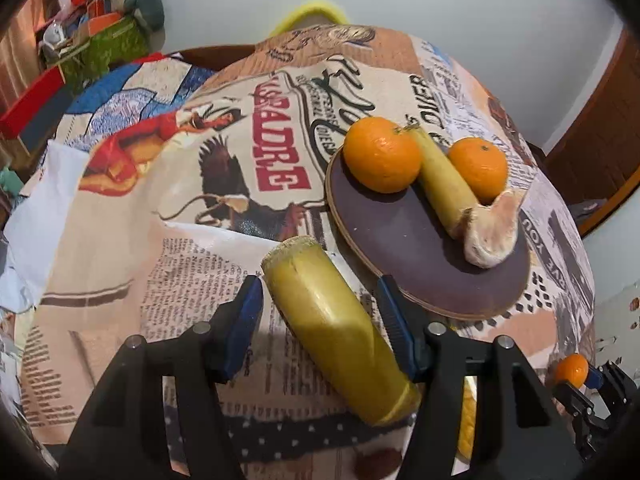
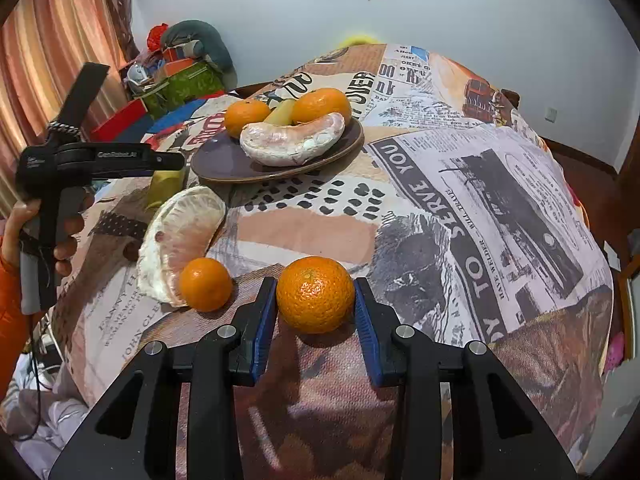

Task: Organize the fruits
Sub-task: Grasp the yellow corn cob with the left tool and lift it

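Observation:
A dark purple plate (image 1: 404,248) (image 2: 224,160) holds two oranges (image 1: 382,154) (image 1: 478,170), a yellow-green cane piece (image 1: 440,180) and a pomelo segment (image 1: 490,232) (image 2: 292,140). My left gripper (image 1: 320,312) is open around a second yellow-green cane piece (image 1: 332,320) lying on the table; the jaws do not touch it. My right gripper (image 2: 316,300) has its jaws against both sides of an orange (image 2: 315,294) resting on the cloth. Another orange (image 2: 205,284) and a pomelo segment (image 2: 182,240) lie to its left.
The table wears a newspaper-print cloth (image 2: 480,200). Boxes and clutter (image 2: 176,76) sit at the back left by a curtain (image 2: 48,60). The left gripper's handle and the hand holding it show in the right wrist view (image 2: 60,176).

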### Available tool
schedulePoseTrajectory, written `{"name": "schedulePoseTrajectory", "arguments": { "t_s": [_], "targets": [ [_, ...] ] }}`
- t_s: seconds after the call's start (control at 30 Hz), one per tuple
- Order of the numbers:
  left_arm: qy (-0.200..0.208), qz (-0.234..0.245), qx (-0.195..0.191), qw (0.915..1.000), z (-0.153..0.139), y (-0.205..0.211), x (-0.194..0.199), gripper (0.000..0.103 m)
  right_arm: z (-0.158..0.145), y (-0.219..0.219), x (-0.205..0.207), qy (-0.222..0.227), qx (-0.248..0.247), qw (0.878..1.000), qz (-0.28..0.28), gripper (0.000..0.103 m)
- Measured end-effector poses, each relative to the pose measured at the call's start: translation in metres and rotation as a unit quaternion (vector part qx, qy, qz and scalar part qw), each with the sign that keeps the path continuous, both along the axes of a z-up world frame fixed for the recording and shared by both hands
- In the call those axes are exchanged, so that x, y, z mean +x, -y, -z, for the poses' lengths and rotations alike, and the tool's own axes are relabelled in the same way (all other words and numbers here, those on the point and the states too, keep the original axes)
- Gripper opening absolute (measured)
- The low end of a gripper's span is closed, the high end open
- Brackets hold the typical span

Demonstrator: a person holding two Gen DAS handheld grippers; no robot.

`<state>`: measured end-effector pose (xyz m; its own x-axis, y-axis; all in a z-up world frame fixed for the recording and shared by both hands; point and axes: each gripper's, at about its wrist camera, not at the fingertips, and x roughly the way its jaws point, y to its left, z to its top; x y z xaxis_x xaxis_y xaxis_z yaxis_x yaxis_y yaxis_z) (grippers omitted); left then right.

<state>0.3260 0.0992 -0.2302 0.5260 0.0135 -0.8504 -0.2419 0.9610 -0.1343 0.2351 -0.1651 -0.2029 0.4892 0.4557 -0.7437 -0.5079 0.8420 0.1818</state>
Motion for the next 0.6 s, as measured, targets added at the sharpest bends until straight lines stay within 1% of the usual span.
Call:
{"name": "schedulePoseTrajectory", "arguments": {
  "t_s": [0.07,0.13,0.33,0.4,0.6],
  "targets": [
    [0.001,-0.002,-0.008,1.0,0.007,-0.001,0.001,0.053,0.001,0.0,0.002,0.001,0.001,1.0,-0.001,0.035],
    [0.01,-0.004,-0.008,0.9999,0.008,-0.001,-0.002,0.053,0.001,0.0,0.004,0.002,0.003,1.0,-0.003,0.035],
    [0.016,0.01,-0.01,0.9998,0.003,-0.001,-0.004,0.05,-0.001,-0.001,0.012,0.004,0.012,1.0,-0.003,0.035],
    [0.025,0.013,-0.013,0.9995,-0.003,-0.001,-0.009,0.047,-0.003,-0.002,0.013,0.007,0.015,1.0,-0.003,0.035],
    [0.066,0.034,-0.012,0.9972,-0.037,0.007,-0.034,0.04,-0.014,-0.003,0.013,0.021,0.018,1.0,-0.001,0.035]
  ]
}}
